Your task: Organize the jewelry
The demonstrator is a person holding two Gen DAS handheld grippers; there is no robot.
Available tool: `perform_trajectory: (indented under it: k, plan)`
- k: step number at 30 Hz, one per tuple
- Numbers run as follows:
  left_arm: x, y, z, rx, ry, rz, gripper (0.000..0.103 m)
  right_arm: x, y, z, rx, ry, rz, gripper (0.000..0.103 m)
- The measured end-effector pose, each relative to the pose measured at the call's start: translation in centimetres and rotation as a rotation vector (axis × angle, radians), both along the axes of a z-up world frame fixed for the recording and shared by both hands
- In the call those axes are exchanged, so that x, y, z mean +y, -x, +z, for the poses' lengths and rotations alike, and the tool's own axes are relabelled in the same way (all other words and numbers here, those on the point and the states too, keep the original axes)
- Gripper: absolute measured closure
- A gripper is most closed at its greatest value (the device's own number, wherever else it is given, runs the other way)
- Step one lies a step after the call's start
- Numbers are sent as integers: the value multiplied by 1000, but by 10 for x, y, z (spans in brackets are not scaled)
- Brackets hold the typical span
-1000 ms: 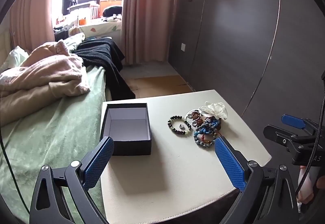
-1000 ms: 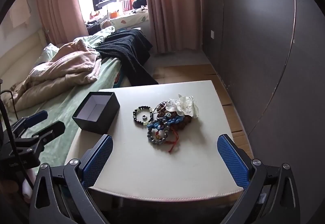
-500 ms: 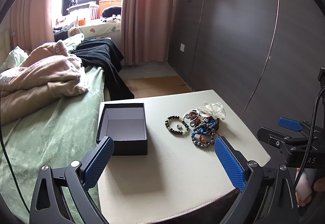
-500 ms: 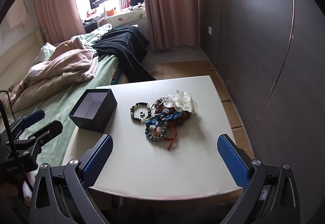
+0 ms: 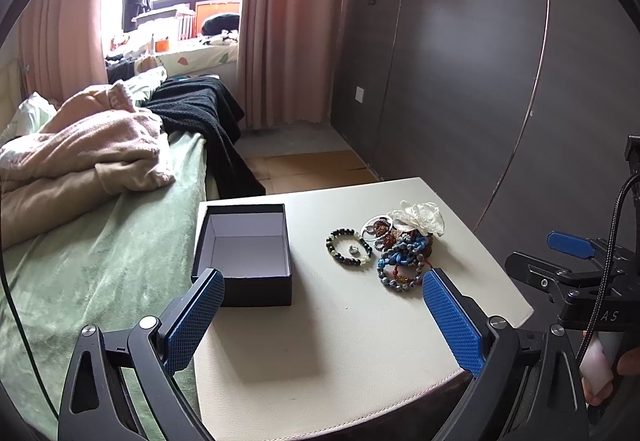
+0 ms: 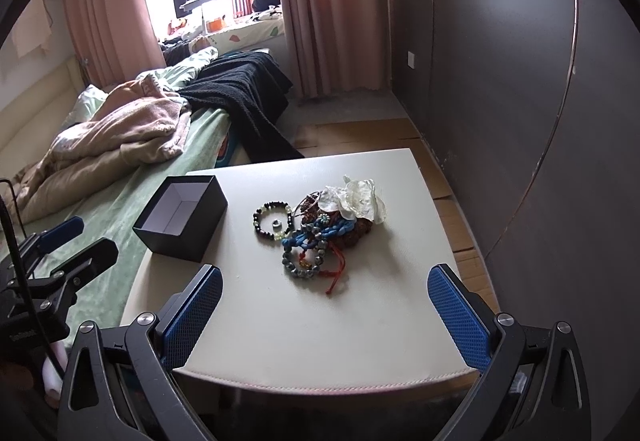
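An open black box with a pale inside stands empty at the left of a cream table; it also shows in the right wrist view. A dark bead bracelet lies flat with a small silver ring inside it. Right of it is a heap of blue, brown and red bracelets under a white flower piece; the heap also shows in the right wrist view. My left gripper is open and empty above the table's near edge. My right gripper is open and empty, short of the heap.
A bed with a green cover, a pink blanket and a black throw lies left of the table. A dark wardrobe wall stands on the right. The other gripper shows at each view's edge.
Both grippers have drifted slightly; the table scene has shifted a little in each view. Nothing on the table has moved, and both grippers stay open.
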State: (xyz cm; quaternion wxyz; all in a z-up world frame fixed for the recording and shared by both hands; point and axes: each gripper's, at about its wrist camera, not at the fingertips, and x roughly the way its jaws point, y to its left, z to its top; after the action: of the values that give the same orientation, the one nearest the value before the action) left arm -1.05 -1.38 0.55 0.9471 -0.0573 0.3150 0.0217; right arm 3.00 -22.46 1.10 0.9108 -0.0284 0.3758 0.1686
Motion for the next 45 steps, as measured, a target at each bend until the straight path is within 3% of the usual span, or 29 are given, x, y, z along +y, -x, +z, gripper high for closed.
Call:
perform_trajectory:
  k: [45]
  plan:
    - [-6, -12, -2, 22, -6, -10, 4, -11, -8, 2, 12, -15, -29, 0]
